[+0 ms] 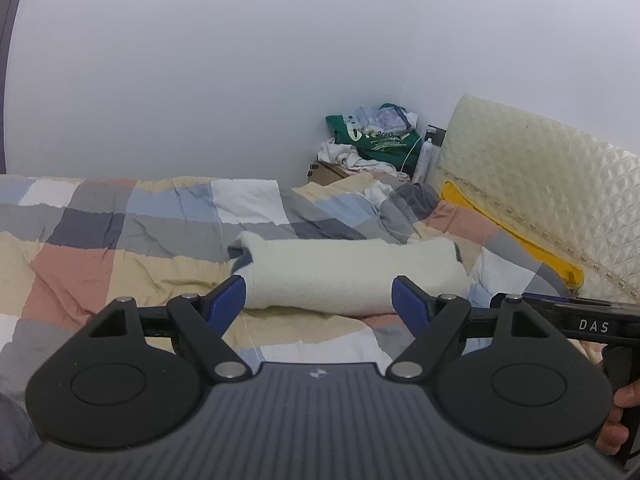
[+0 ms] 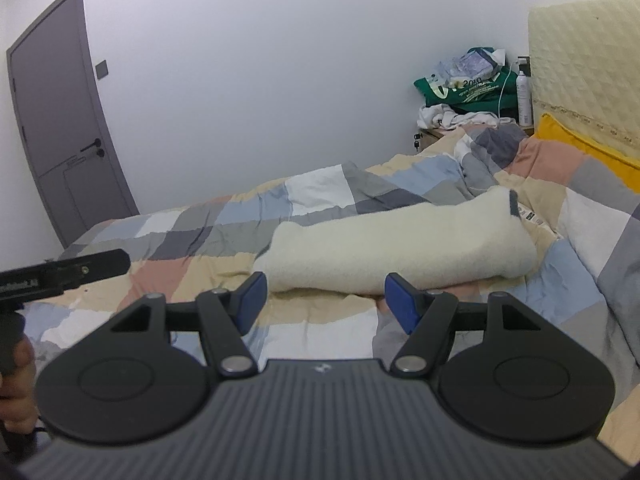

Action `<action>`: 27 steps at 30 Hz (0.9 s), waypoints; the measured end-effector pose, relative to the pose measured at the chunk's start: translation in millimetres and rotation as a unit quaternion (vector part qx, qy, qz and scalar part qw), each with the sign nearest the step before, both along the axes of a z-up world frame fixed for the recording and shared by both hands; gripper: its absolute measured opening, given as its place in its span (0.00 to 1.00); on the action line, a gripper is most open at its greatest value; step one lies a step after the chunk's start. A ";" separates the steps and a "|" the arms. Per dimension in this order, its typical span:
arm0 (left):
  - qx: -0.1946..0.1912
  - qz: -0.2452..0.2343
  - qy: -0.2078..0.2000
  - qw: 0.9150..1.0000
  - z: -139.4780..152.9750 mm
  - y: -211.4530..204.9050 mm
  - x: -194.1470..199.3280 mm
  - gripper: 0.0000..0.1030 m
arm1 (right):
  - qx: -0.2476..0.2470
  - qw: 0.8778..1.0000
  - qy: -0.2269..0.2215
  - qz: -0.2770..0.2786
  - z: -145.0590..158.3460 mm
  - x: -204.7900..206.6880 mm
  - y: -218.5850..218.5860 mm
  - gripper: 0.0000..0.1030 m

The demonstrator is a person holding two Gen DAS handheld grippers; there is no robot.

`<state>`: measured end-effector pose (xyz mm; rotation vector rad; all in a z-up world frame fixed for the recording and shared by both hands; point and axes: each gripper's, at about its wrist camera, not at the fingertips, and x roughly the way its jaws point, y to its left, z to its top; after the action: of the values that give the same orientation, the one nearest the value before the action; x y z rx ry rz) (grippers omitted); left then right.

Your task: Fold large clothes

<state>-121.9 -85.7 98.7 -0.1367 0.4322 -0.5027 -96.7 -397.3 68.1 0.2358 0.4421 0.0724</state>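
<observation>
Nearest the left wrist camera, the left gripper (image 1: 318, 300) stands with its blue-padded jaws spread wide and nothing between them, hanging just short of the folded cream garment (image 1: 352, 276). The right gripper (image 2: 322, 298) is in the same posture in its own view, jaws apart and empty, with the near edge of the fleecy bundle just beyond its tips. Each tool shows at the edge of the other's view, a black handle with a hand around the grip: the right hand (image 1: 618, 420) at the lower right of the left view, the left hand (image 2: 18, 396) at the lower left of the right view. The garment lies as a long, thick fold across the middle of the patchwork quilt (image 1: 100, 248), a dark grey lining peeking out at its ends and a label showing at its right end. Beyond it the quilt bunches toward a yellow pillow (image 2: 588, 152) and a pale quilted headboard (image 1: 532, 176). In the far corner sits a green bag (image 2: 468, 88) on crumpled white laundry, beside a white spray bottle (image 2: 524, 98). A grey door (image 2: 60, 128) stands at the far left wall.
</observation>
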 end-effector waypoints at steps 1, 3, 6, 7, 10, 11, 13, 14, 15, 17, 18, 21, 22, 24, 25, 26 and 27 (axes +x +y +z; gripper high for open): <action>0.002 0.001 0.000 1.000 -1.0 -1.2 0.5 0.81 | 0.000 1.000 0.001 0.000 -0.9 -0.4 -0.1 0.67; 0.006 0.001 -0.001 1.000 -2.2 -3.0 0.8 0.81 | 0.000 1.000 0.003 0.000 -3.1 -0.7 -1.2 0.67; 0.009 0.001 -0.002 1.000 -2.8 -5.8 0.8 0.81 | 0.000 1.000 0.005 -0.001 -4.6 -0.9 -3.2 0.67; 0.009 0.000 -0.002 1.000 -2.9 -6.8 0.8 0.81 | -0.001 1.000 0.005 -0.001 -4.6 -1.3 -3.5 0.67; 0.013 0.001 -0.005 1.000 -3.2 -9.2 0.3 0.81 | 0.000 1.000 0.008 0.000 -5.2 -1.3 -3.9 0.67; 0.013 0.002 -0.005 1.000 -3.2 -9.5 0.1 0.81 | -0.001 1.000 0.009 -0.001 -5.8 -1.8 -3.8 0.67; 0.012 0.002 -0.006 1.000 -3.2 -10.4 -1.8 0.81 | -0.003 1.000 0.009 -0.003 -6.2 -2.4 -4.7 0.67; 0.013 0.002 -0.006 1.000 -3.3 -10.1 -1.6 0.81 | -0.003 1.000 0.009 -0.004 -6.2 -2.0 -5.8 0.67; 0.014 0.002 -0.007 1.000 -3.3 -10.4 -1.6 0.81 | -0.001 1.000 0.010 -0.004 -6.6 -2.1 -6.5 0.67; 0.015 0.001 -0.010 1.000 -3.2 -9.7 -2.2 0.81 | -0.001 1.000 0.012 -0.004 -6.6 -1.8 -6.9 0.67; 0.016 0.002 -0.011 1.000 -2.9 -9.7 -2.3 0.81 | -0.003 1.000 0.011 -0.005 -6.3 -1.8 -7.0 0.67; 0.015 0.002 -0.012 1.000 -2.2 -10.0 -4.1 0.81 | -0.008 1.000 0.009 -0.010 -5.7 -2.0 -7.1 0.67; 0.015 0.001 -0.012 1.000 -1.9 -9.8 -4.0 0.82 | -0.008 1.000 0.008 -0.011 -5.4 -2.3 -7.6 0.67; 0.019 0.004 -0.013 1.000 -1.1 -10.0 -4.3 0.90 | -0.012 1.000 0.005 -0.015 -4.5 -2.2 -8.0 0.68; 0.020 0.006 -0.015 1.000 -0.9 -10.1 -4.8 0.91 | -0.013 1.000 0.003 -0.015 -4.1 -2.4 -8.4 0.68; 0.023 0.007 -0.016 1.000 -0.8 -10.5 -4.9 0.93 | -0.015 1.000 0.002 -0.017 -3.5 -2.4 -8.6 0.68; 0.025 0.007 -0.015 1.000 -0.7 -10.8 -4.7 0.95 | -0.017 1.000 0.001 -0.019 -3.0 -2.2 -8.8 0.69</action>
<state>-126.6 -96.5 98.0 -0.0845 0.4138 -0.4797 -98.9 -406.1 65.2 0.2114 0.4410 0.0283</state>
